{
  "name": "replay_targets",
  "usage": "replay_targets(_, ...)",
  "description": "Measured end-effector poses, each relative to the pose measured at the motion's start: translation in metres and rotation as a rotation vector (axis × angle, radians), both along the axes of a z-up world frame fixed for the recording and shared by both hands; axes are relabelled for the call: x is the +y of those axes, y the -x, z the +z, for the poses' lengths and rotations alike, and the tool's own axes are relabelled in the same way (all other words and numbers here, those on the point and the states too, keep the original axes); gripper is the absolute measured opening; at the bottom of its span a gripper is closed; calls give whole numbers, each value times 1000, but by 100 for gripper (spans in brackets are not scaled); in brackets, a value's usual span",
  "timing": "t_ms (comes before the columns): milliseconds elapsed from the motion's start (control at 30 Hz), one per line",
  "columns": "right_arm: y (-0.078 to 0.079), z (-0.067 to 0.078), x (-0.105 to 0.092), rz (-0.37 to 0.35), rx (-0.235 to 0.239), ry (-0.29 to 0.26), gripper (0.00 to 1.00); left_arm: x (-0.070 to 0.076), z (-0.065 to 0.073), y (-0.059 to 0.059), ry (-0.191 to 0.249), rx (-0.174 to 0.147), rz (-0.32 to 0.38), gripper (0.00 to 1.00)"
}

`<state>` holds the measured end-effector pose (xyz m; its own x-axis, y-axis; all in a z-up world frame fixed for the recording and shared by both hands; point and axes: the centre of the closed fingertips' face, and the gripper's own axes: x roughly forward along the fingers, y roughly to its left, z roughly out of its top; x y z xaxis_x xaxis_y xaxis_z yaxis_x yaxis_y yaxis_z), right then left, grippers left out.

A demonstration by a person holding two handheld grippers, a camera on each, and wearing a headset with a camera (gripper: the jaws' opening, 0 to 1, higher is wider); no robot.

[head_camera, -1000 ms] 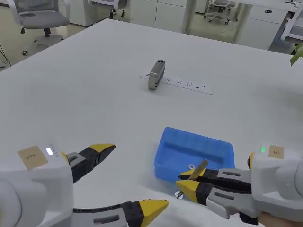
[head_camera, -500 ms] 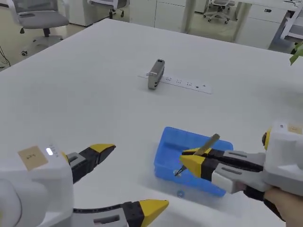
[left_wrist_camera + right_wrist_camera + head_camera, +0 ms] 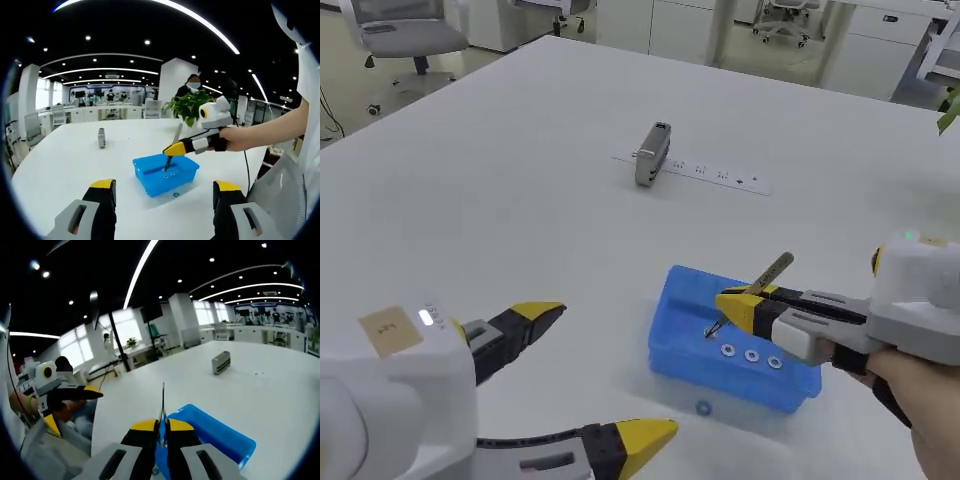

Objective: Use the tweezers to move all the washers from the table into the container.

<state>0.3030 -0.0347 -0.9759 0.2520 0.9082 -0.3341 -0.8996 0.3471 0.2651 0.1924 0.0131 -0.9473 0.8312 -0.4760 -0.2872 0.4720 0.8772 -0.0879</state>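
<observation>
Moving tweezers [image 3: 770, 272] into container [image 3: 667, 345] (right tongs [image 3: 732, 303])

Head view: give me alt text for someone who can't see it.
The right gripper holds tweezers pointing down into a blue container with three washers inside. One washer lies on the white table in front of it; the left gripper is open, lower left.

Head looks down; all 3 views share container [image 3: 740, 385].
</observation>
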Motion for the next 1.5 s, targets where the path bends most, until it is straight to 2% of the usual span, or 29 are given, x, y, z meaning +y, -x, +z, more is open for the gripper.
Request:
replay_targets(400,-16,-22,0,-38,40,53,3,2,-1,0,2,1,3,80)
replay_targets(1000,-24,-53,5,-8,27,161,3,3,-3,0,-1,5,-3,80)
replay_targets(1500,-24,-54,9,5,-5,176,3,5,-3,0,3,3,3,80)
